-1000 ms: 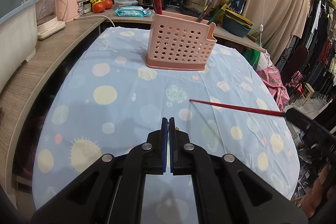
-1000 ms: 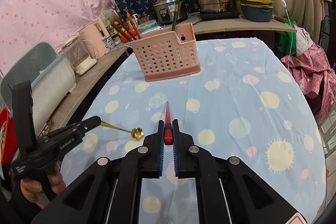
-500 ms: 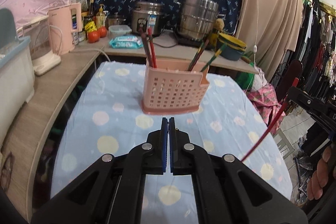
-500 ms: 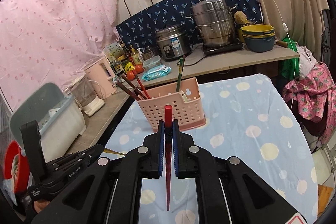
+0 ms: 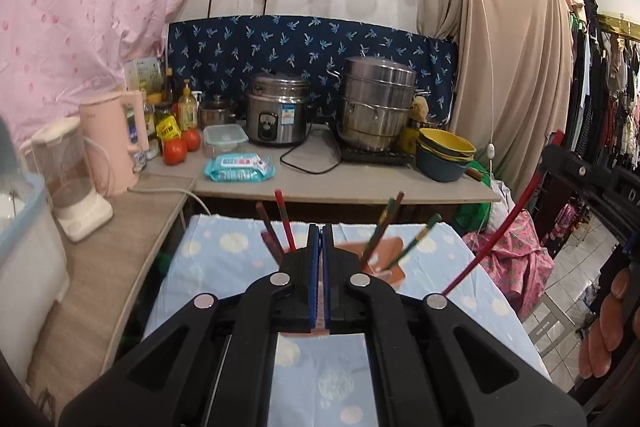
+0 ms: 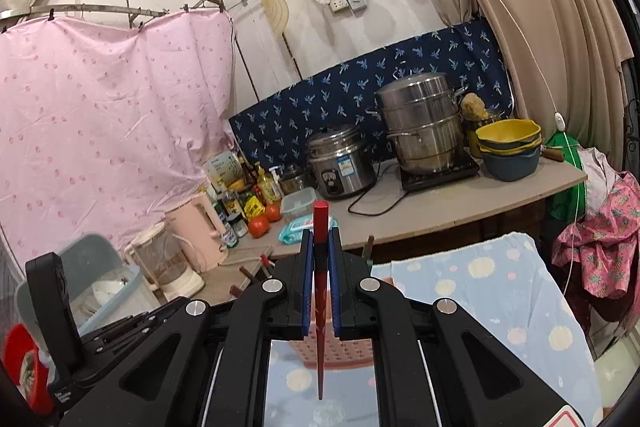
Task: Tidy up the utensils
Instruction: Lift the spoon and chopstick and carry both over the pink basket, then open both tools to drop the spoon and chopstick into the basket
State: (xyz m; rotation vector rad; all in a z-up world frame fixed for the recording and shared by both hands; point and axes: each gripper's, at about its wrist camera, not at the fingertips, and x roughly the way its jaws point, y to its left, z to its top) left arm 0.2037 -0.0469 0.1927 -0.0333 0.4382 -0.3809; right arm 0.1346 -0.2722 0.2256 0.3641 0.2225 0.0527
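Left wrist view: left gripper [image 5: 321,227] with jaws pressed together on nothing, pink utensil basket [image 5: 386,261] partly hidden just beyond; right wrist view: right gripper [image 6: 321,231] with jaws pinched on the red chopstick [image 6: 320,291], held upright between them above the basket.

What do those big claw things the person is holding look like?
Each gripper is black plastic, built from flat, angled arms with cut-out holes and round silver bolts at the joints. The left gripper and the right gripper both end in two straight fingers lined with thin blue pads. The right one carries a white sticker with a red border near its base.
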